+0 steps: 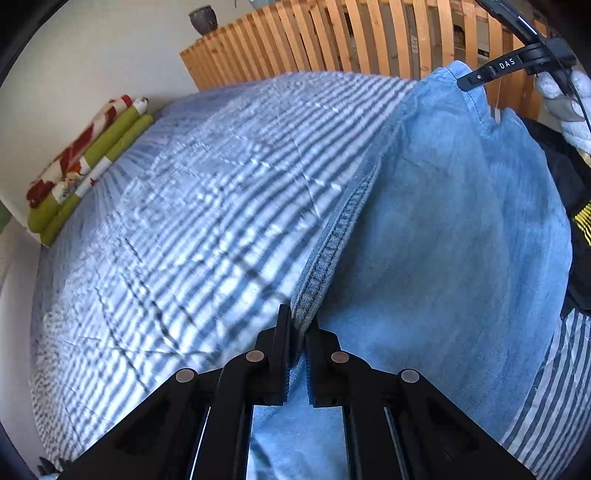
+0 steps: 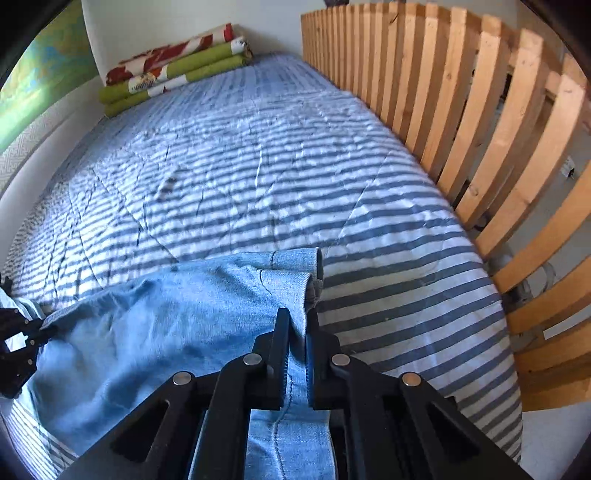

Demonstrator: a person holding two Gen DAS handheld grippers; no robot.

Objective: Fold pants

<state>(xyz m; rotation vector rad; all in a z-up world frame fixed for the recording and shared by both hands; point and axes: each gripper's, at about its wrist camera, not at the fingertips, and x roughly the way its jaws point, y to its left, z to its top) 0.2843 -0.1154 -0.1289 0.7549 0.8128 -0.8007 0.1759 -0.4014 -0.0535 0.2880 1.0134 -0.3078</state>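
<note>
Light blue denim pants (image 1: 454,229) hang stretched above a striped bed. My left gripper (image 1: 300,325) is shut on a stitched seam edge of the pants, the cloth pinched between its black fingers. In the left wrist view my right gripper (image 1: 466,82) shows at the top right, clamped on the far corner of the denim, held by a white-gloved hand (image 1: 565,107). In the right wrist view my right gripper (image 2: 298,319) is shut on the pants (image 2: 155,332) near a hemmed cuff (image 2: 297,262). The left gripper (image 2: 14,343) shows at the left edge.
The bed's blue and white striped quilt (image 2: 258,166) spreads wide ahead. Folded green and red floral bedding (image 2: 173,70) lies at its far end by the wall. A wooden slat rail (image 2: 480,129) runs along the bed's right side. A vase (image 1: 204,19) stands behind it.
</note>
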